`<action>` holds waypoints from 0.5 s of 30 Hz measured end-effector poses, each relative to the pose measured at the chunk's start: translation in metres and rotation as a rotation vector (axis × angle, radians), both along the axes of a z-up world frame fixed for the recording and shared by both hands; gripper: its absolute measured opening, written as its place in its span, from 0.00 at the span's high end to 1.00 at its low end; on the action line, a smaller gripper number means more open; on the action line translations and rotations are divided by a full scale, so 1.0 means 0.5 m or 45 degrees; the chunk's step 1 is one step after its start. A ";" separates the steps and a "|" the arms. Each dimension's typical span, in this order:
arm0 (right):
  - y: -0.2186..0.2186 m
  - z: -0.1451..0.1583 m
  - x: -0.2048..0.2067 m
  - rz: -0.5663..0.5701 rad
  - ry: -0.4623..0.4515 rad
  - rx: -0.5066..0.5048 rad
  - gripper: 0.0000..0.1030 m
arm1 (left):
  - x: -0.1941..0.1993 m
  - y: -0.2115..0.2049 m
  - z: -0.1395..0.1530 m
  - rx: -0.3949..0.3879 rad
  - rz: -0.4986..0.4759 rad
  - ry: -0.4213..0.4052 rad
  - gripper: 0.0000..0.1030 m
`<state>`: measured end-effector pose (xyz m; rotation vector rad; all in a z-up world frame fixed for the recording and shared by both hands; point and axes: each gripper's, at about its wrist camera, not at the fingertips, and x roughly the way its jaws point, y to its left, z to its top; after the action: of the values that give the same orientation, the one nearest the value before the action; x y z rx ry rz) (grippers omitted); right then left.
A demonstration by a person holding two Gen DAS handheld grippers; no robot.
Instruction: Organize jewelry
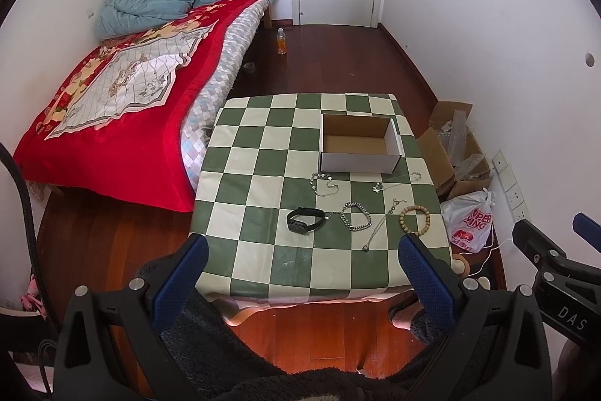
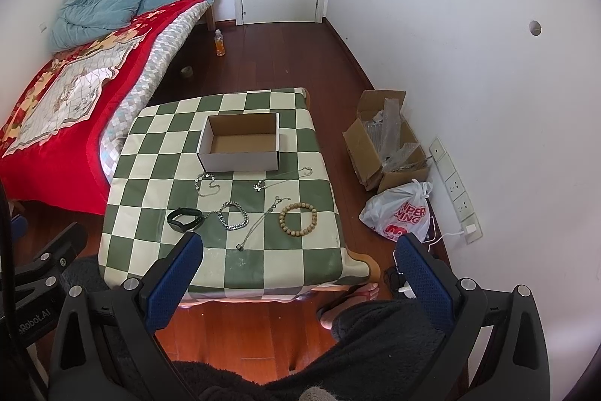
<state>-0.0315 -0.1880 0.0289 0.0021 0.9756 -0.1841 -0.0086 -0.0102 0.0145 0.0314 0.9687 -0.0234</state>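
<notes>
Jewelry all loose on the checkered surface (image 1: 263, 153), none boxed. Row nearest the person, left to right: black band watch (image 1: 305, 219), chunky silver chain bracelet (image 1: 356, 216), thin pendant necklace (image 1: 383, 226) lying diagonally, wooden bead bracelet (image 1: 414, 219). Behind them, just in front of the box: small silver chain (image 1: 323, 183) on the left, fine chain with a charm (image 1: 394, 182) on the right.

Open white cardboard box (image 1: 357, 163) sits toward the far right of the surface, empty.

Left gripper (image 1: 302, 267) and right gripper (image 2: 300, 267) both hover over the near edge, fingers (image 2: 176, 282) spread wide, holding nothing, well apart from the jewelry.

Bed (image 1: 112, 93) with red blanket to the left; brown carton (image 2: 379, 145) and plastic bag (image 2: 402, 213) on the floor to the right.
</notes>
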 end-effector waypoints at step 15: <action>-0.002 0.017 0.001 0.009 -0.001 0.007 0.00 | -0.001 -0.002 0.004 -0.006 -0.001 -0.005 0.00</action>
<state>-0.0309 -0.1890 0.0373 0.0037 0.9754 -0.1747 -0.0093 -0.0111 0.0164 0.0272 0.9650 -0.0265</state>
